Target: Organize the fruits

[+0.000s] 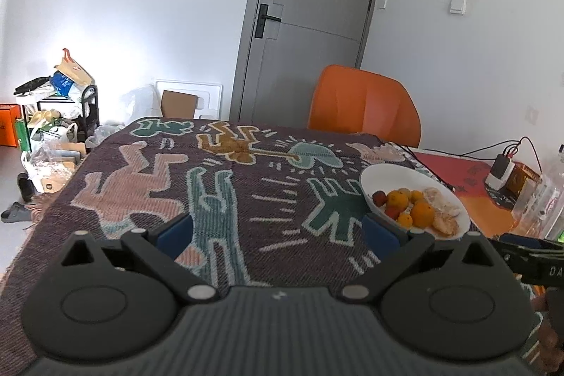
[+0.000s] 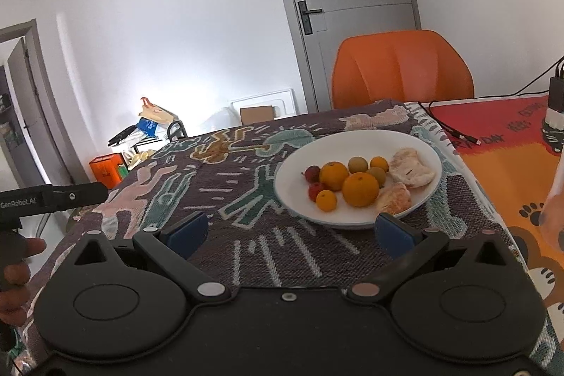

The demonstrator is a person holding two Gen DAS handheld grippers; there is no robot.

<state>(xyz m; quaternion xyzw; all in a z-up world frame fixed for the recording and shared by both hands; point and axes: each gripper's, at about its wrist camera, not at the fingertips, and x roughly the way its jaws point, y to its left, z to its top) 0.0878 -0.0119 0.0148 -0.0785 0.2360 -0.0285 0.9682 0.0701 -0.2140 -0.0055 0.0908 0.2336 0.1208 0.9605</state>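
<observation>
A white plate sits on the patterned cloth and holds oranges, small red fruits, greenish fruits and two peeled citrus pieces. In the left wrist view the plate lies to the right. My left gripper is open and empty over the cloth, left of the plate. My right gripper is open and empty just in front of the plate's near rim.
An orange chair stands behind the table. A red and orange mat with cables and a charger lies right of the plate. A clear bottle stands at the right. Clutter sits on the floor at left.
</observation>
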